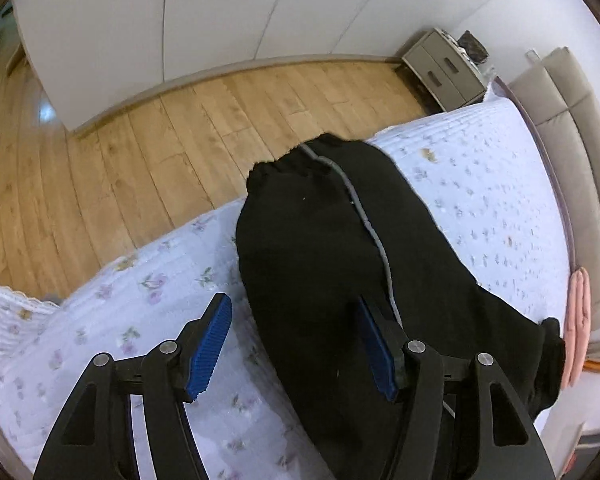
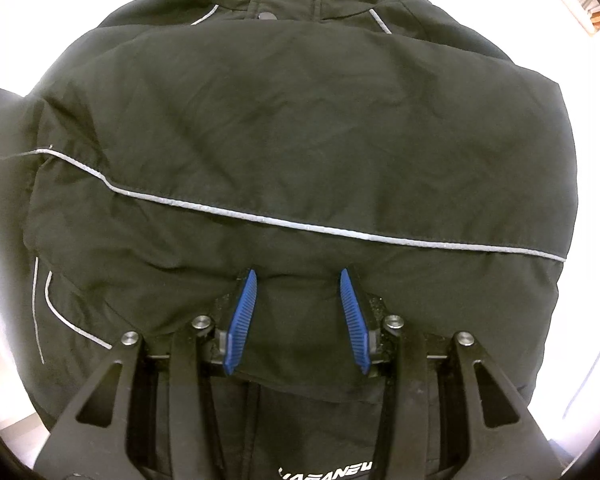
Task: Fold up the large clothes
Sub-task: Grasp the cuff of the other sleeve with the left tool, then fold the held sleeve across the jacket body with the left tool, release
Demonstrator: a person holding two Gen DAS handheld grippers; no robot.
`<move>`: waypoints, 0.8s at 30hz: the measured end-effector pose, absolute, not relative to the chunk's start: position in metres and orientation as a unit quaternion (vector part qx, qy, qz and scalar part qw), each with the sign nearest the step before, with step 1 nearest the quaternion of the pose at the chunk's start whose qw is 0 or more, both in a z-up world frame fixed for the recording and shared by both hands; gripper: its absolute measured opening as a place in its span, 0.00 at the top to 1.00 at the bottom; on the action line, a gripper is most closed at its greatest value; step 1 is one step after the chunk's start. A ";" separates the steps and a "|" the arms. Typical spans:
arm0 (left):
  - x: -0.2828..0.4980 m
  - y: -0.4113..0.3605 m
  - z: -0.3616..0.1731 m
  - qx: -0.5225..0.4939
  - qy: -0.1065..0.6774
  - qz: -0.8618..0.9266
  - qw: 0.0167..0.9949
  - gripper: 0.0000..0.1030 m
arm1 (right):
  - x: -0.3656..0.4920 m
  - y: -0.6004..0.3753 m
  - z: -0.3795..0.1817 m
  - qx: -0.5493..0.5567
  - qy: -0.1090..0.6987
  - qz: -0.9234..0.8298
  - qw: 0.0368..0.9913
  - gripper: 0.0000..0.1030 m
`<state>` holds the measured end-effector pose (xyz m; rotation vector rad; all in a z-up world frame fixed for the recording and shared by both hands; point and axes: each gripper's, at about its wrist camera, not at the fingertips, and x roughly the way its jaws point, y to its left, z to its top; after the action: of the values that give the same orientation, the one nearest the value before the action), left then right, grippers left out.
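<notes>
Your left gripper point(image 1: 294, 340) is spread apart and grips nothing, hovering low in frame over a black jacket sleeve point(image 1: 332, 248) lying across the floral bedspread point(image 1: 480, 184). Your right gripper point(image 2: 298, 308) points straight down, its blue pads point(image 2: 244, 312) pressing a bunched ridge of the black jacket point(image 2: 300, 140) filling the view; whether they pinch it is unclear.

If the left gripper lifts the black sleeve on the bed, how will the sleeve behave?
The sleeve would probably flop and hang down, since it lies limp on the bedspread. Its gathered cuff may give a thicker edge for the open left gripper. The smooth, creased jacket shell could slip between the pads.
</notes>
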<state>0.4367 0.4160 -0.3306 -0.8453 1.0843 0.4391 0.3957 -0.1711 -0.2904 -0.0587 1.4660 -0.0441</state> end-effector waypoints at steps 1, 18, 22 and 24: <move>0.436 0.418 -0.334 -0.391 0.494 0.198 0.751 0.36 | 0.395 -0.170 -0.291 -0.027 0.669 -0.020 0.742 0.60; 0.353 0.406 -0.256 -0.322 0.443 0.304 0.779 0.85 | 0.398 -0.165 -0.290 -0.037 0.675 -0.024 0.736 0.60; 0.357 0.403 -0.301 -0.290 0.496 0.319 0.754 0.85 | 0.396 -0.162 -0.291 -0.046 0.673 -0.020 0.738 0.59; 0.362 0.395 -0.299 -0.270 0.494 0.322 0.761 0.85 | 0.396 -0.159 -0.291 -0.057 0.671 -0.017 0.739 0.59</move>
<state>0.3618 0.3948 -0.2986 -0.5873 1.0753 0.7012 0.3956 -0.1587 -0.2908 -0.1241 1.4729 -0.0373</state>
